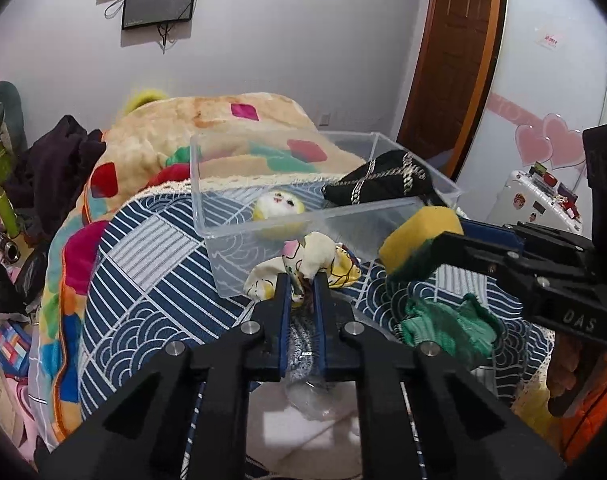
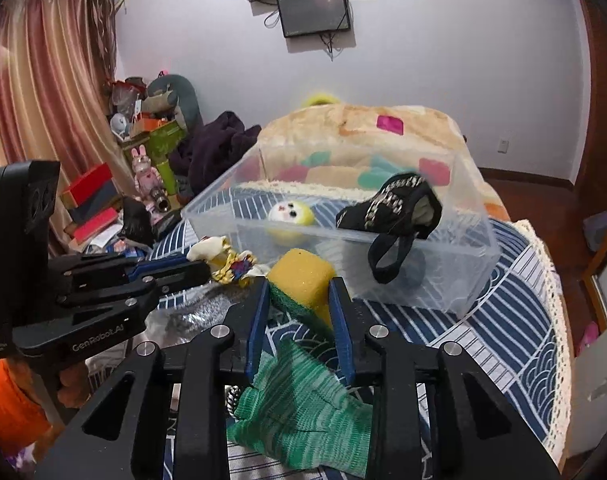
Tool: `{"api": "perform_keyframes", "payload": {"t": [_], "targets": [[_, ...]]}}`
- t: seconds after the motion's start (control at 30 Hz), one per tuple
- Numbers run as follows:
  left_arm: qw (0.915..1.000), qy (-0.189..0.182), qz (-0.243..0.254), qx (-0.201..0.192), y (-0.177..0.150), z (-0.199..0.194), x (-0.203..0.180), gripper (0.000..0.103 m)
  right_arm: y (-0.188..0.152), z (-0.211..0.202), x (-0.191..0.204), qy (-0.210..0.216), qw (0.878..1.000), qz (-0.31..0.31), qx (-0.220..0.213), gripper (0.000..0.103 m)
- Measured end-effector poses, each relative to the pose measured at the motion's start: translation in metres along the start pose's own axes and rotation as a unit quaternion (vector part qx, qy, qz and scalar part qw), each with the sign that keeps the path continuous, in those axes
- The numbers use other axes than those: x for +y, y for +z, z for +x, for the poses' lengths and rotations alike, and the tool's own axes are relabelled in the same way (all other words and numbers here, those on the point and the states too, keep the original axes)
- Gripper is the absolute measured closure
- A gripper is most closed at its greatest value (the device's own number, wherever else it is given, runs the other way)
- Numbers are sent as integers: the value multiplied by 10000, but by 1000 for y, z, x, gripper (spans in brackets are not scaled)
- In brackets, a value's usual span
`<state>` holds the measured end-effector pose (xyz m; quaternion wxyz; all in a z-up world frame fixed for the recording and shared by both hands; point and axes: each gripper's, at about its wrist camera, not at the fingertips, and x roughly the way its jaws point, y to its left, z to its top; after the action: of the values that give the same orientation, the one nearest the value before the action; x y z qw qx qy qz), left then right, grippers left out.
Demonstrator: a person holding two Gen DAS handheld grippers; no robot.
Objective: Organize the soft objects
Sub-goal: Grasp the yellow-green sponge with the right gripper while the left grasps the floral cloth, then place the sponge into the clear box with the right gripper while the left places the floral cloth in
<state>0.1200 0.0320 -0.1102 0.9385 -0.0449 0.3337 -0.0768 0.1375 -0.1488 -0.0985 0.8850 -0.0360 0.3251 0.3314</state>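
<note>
Yellow foam with a green scrub layer, a kitchen sponge (image 2: pixel 303 280), sits squeezed between the fingers of the right gripper (image 2: pixel 301 300), just short of the near wall of the clear plastic bin (image 2: pixel 455 276). The bin lies straight ahead of those fingers and slightly to their right, its long axis running across the view, so the sponge looks to need only a lift over the near rim.

The left gripper (image 1: pixel 302 288) has its fingers narrowed down on a crumpled cream cloth with yellow and pink print (image 1: pixel 303 264), which bunches out beyond the tips and rests against the bin's front wall. Both grippers are about equally near the bin; the left faces its nearer corner, the right its long front side.

Inside the bin lies a round yellow and white plush toy (image 1: pixel 277 206) on the floor of the box toward the left end. A black strappy item with silver chain trim (image 1: pixel 383 180) is draped over the right end, partly hanging across the front rim.

A green knitted glove (image 2: pixel 299 400) remains on the bed's blue patterned cover (image 2: pixel 503 320), under the right gripper.
</note>
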Motion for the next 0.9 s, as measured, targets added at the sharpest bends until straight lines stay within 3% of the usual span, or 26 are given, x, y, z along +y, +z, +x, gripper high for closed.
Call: {"api": "perform_keyframes", "payload": {"t": [0.43,0.6,0.7,0.77,0.9], "targets": [[9971,-37,-34,-764,35,-48,1,95,28,-36,-5,-178,9973,23,-716,75],[9975,-45,12,-711,41,-47,3,95,41,-41,-7,-183,9953,48,-949,75],[9977,250,137,-621,33,-41,3,86,41,-42,-6,-160,9951,58,-971,75],[9979,346,83,-534,27,-37,8,67,39,-40,-6,-180,9955,20,-933,75],[9975,584,25,-393,16,-30,20,50,37,-34,-7,-161,9963,33,-845,75]]}}
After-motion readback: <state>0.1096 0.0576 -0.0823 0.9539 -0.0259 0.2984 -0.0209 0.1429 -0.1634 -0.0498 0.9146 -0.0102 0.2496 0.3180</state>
